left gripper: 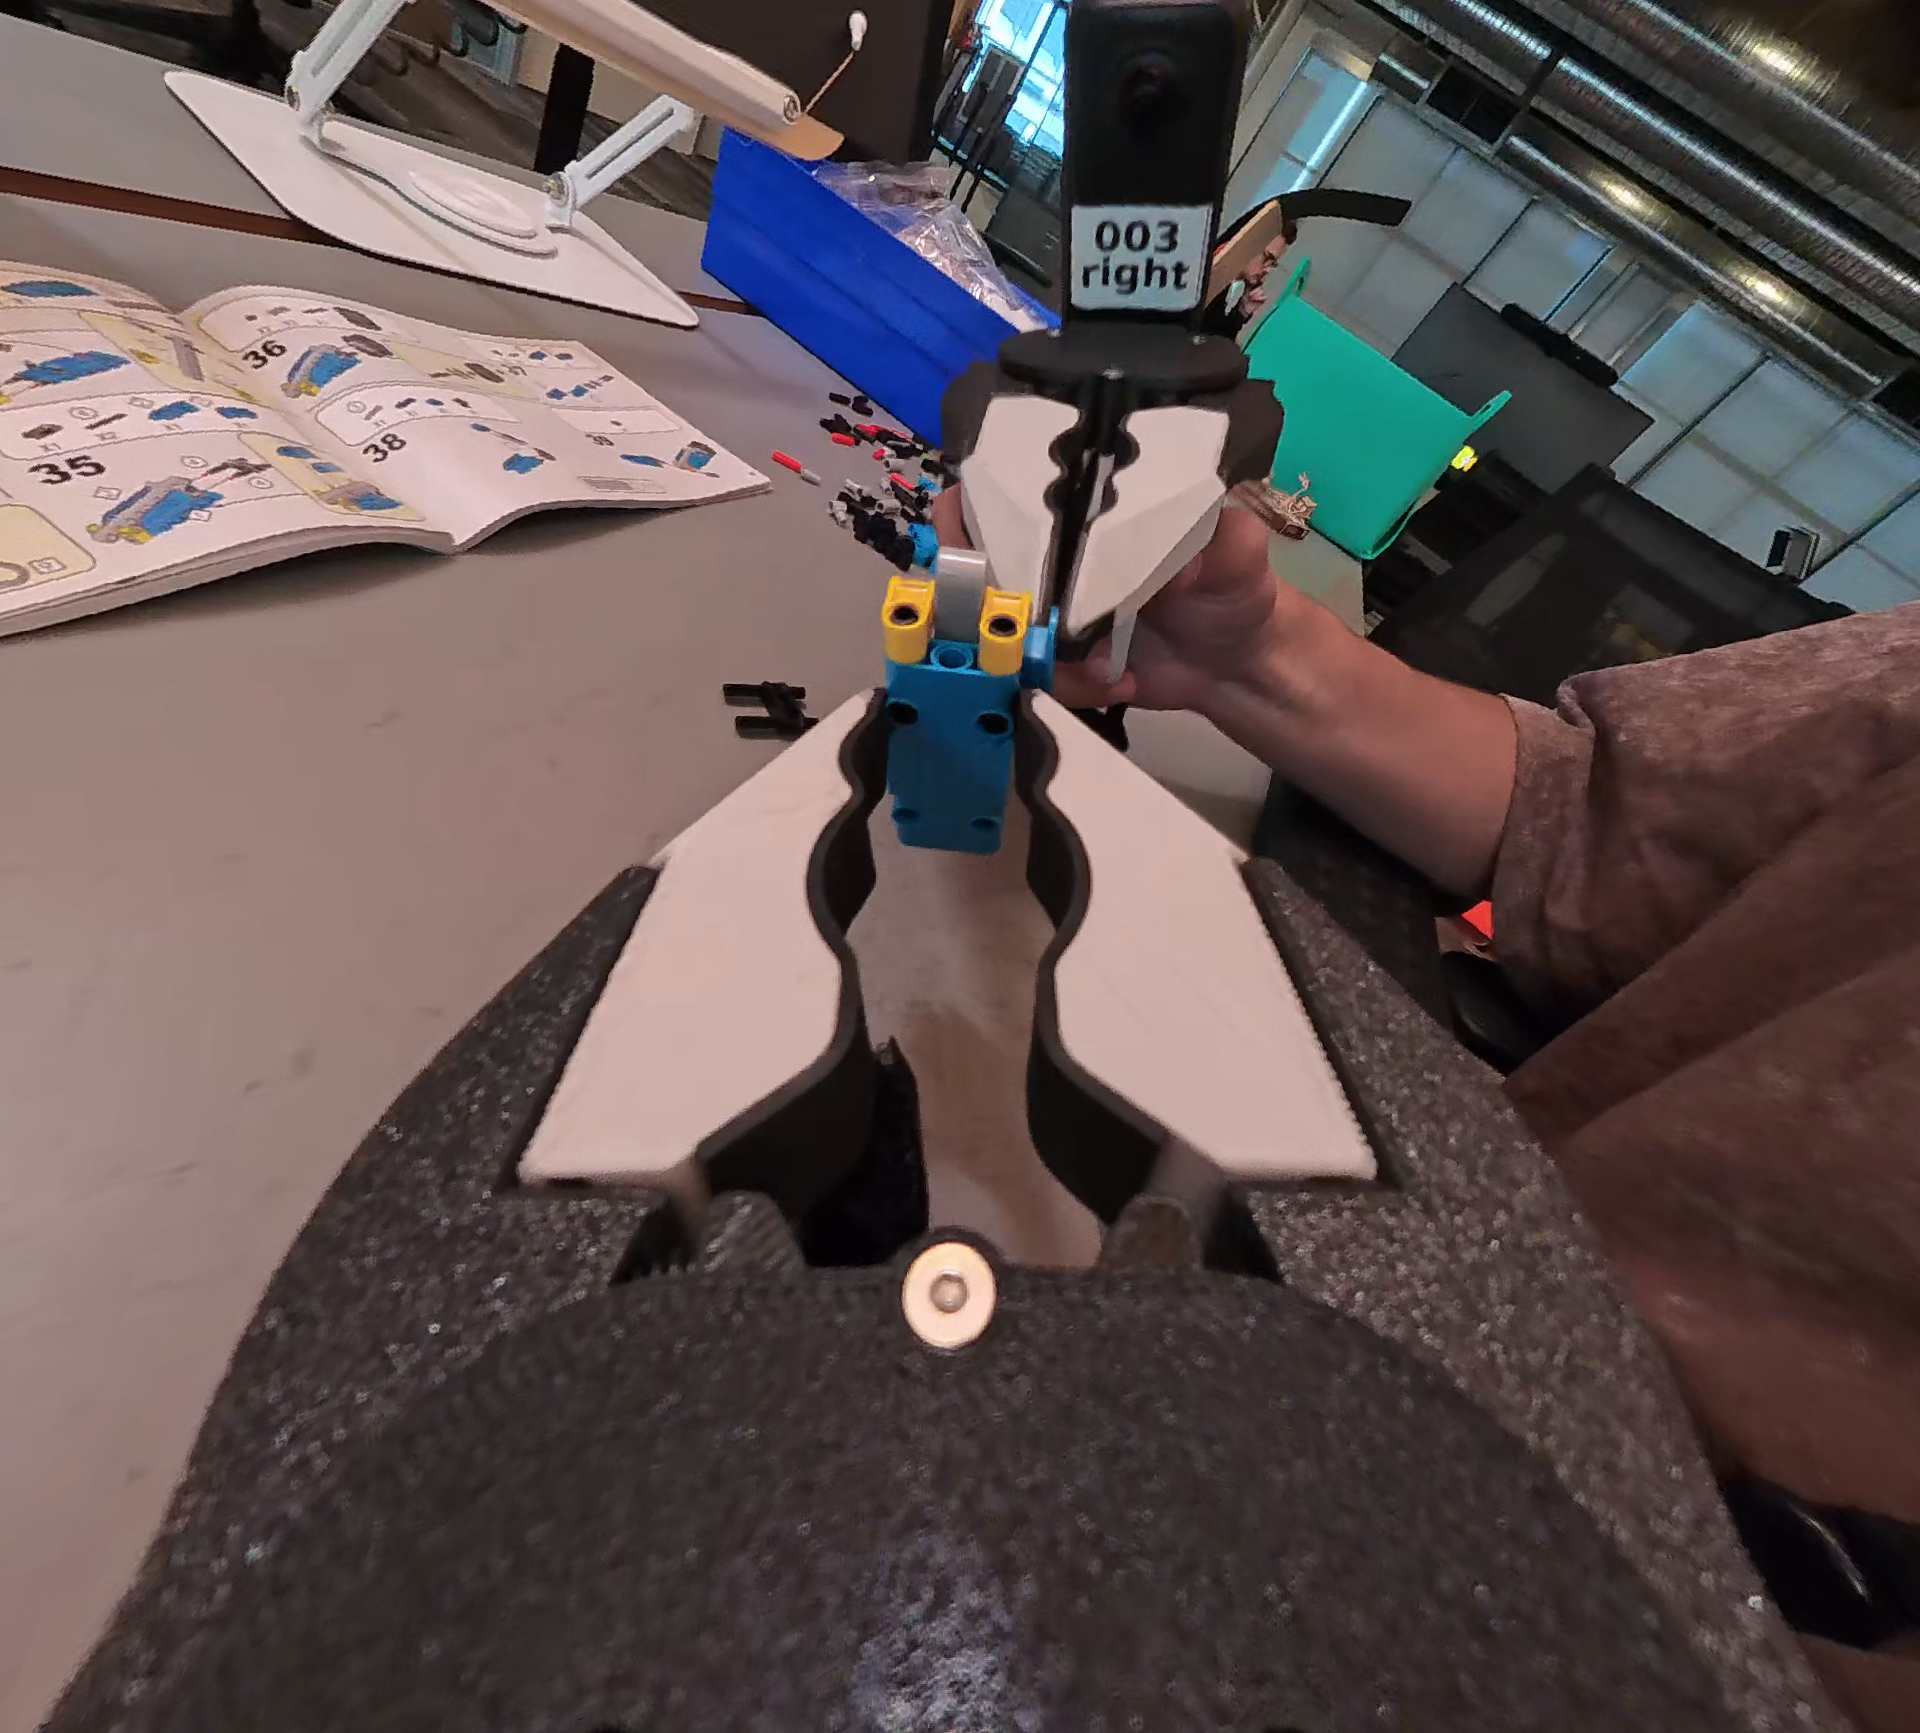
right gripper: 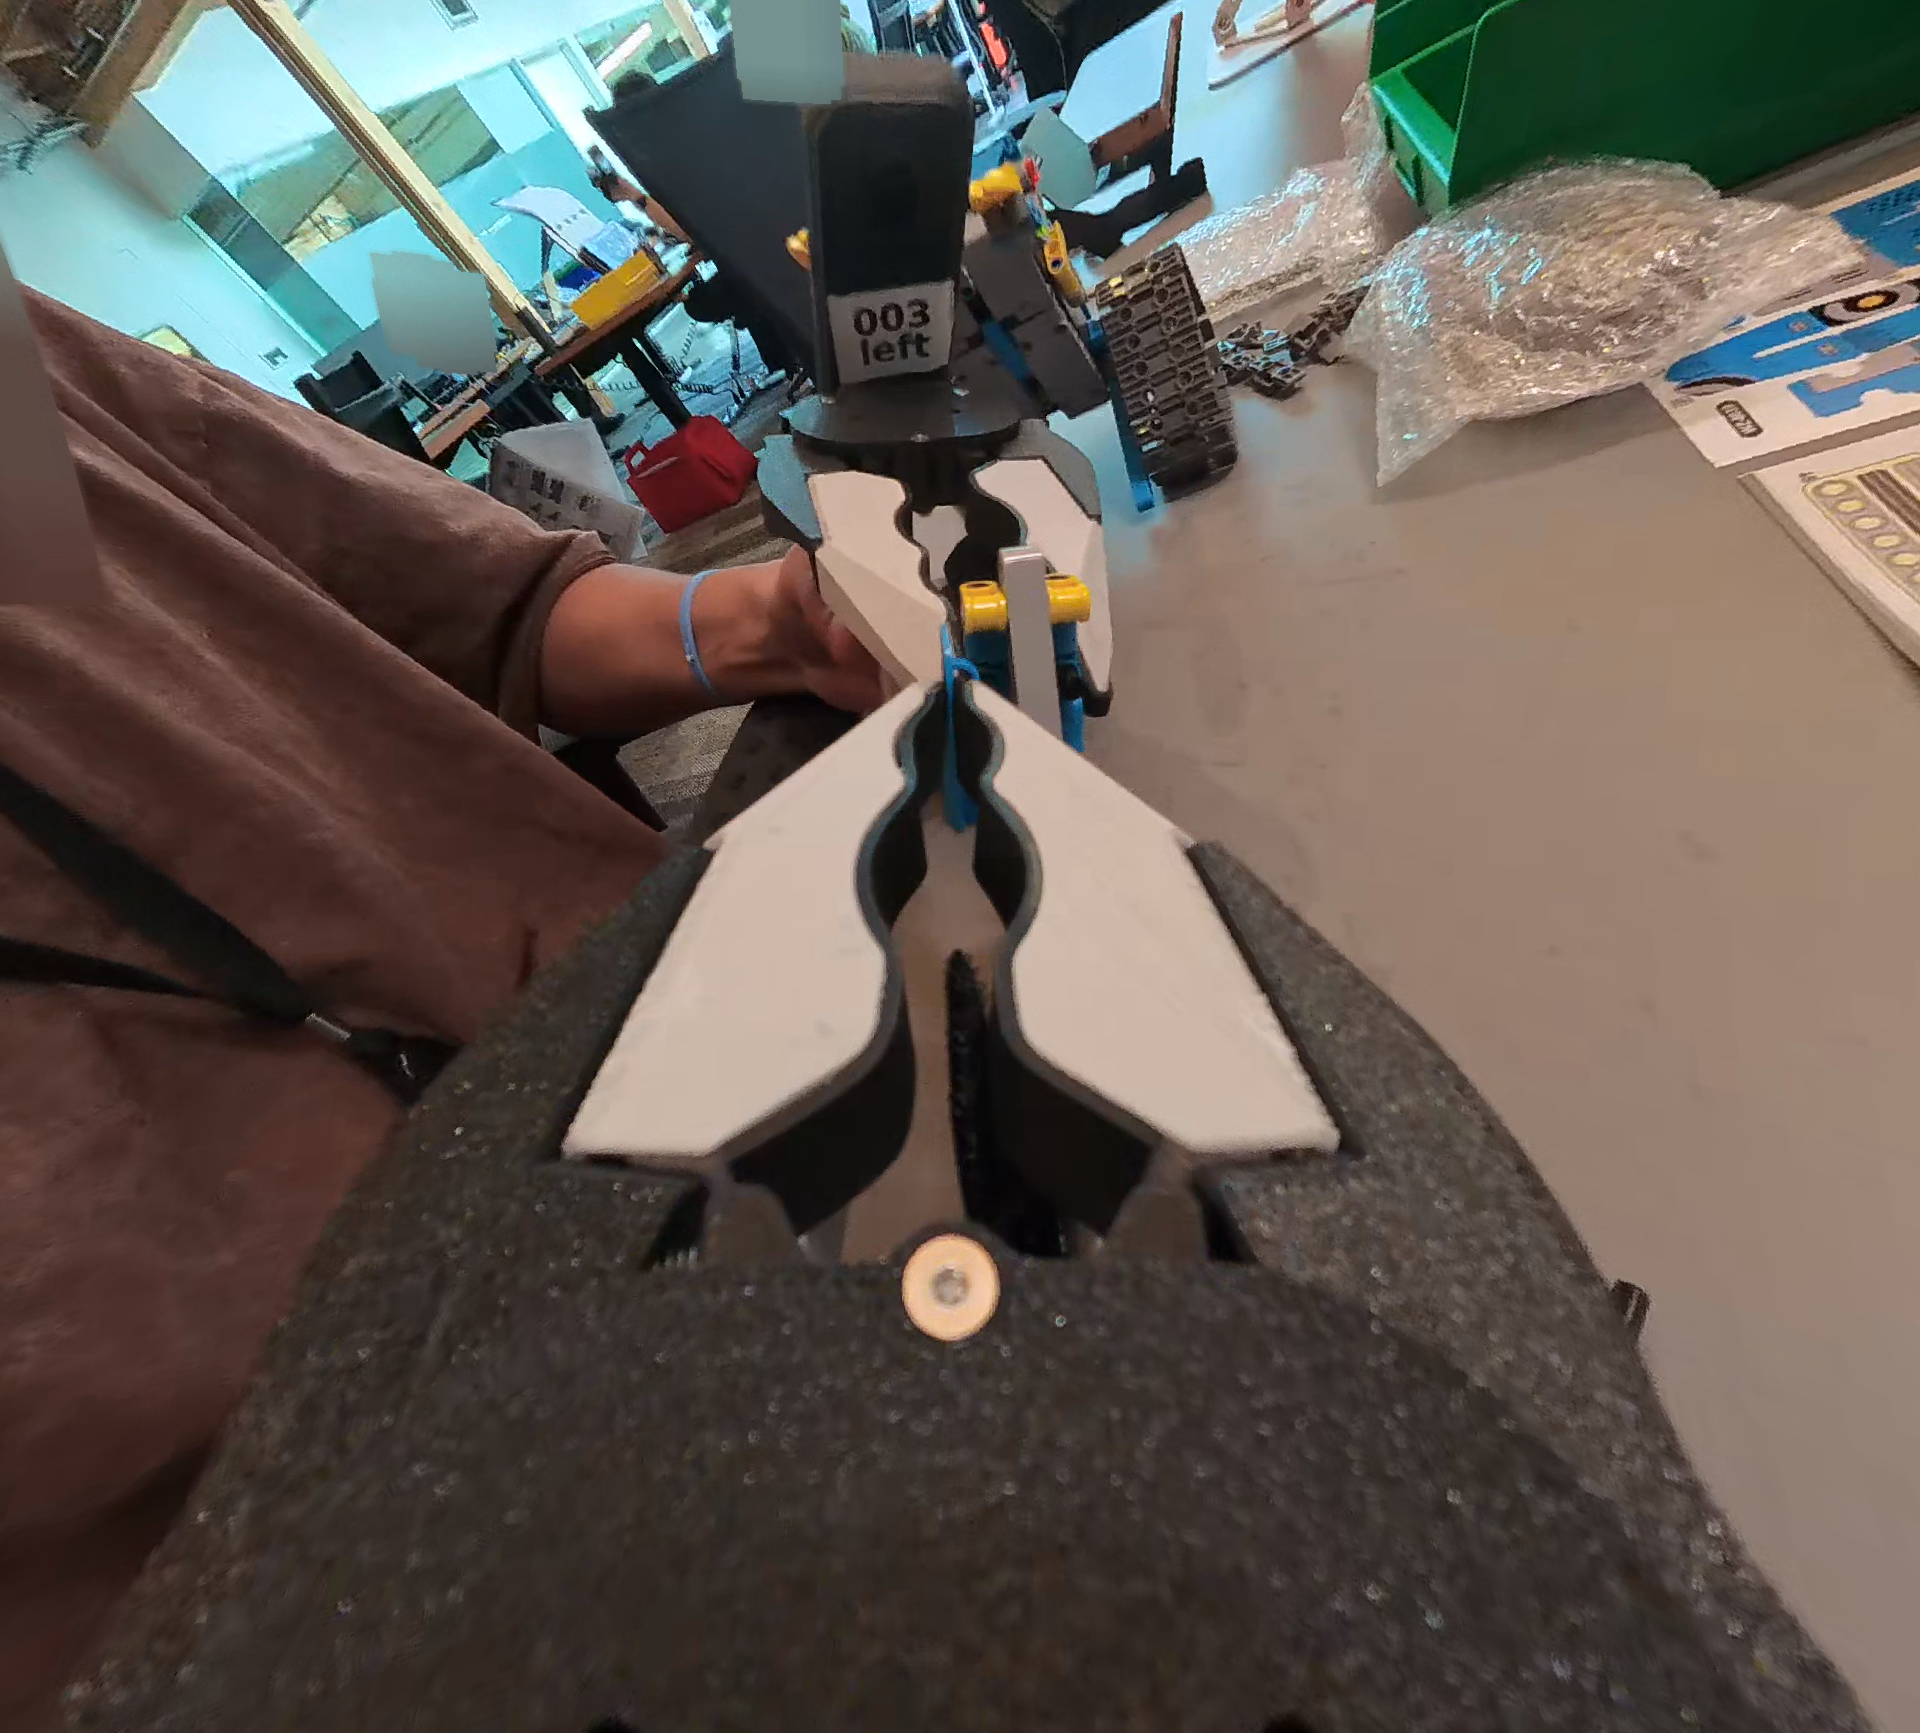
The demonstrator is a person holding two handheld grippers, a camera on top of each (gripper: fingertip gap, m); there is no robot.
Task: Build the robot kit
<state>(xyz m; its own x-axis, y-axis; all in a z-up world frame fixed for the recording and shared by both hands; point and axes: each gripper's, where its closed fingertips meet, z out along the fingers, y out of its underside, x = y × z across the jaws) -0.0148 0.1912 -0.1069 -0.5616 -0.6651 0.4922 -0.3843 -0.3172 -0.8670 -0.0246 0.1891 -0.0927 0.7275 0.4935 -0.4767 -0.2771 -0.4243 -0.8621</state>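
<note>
In the left wrist view my left gripper [left gripper: 951, 707] is shut on a blue brick assembly [left gripper: 945, 769] with two yellow connectors [left gripper: 906, 629] and a grey piece [left gripper: 958, 587] on its far end, held above the grey table [left gripper: 364, 800]. My right gripper [left gripper: 1070, 639] faces it and pinches a thin blue piece [left gripper: 1039, 649] at the assembly's right side. In the right wrist view my right gripper [right gripper: 948, 696] is shut on that thin blue piece [right gripper: 958, 769]. The left gripper [right gripper: 1013, 675] is opposite, holding the assembly [right gripper: 1023, 618].
An open instruction booklet [left gripper: 312, 416], a white stand [left gripper: 436, 156], a blue bin [left gripper: 852, 270], a teal bin [left gripper: 1340, 436] and loose small pins [left gripper: 883, 478] lie beyond. A tracked model [right gripper: 1153, 364], plastic bags [right gripper: 1558, 301], a green bin [right gripper: 1621, 21] and sticker sheets [right gripper: 1818, 374] are at right. Both grippers' tips are close together, under 4 cm apart. From either gripper's tips it is about 25 cm to the tracked model [right gripper: 1153, 364].
</note>
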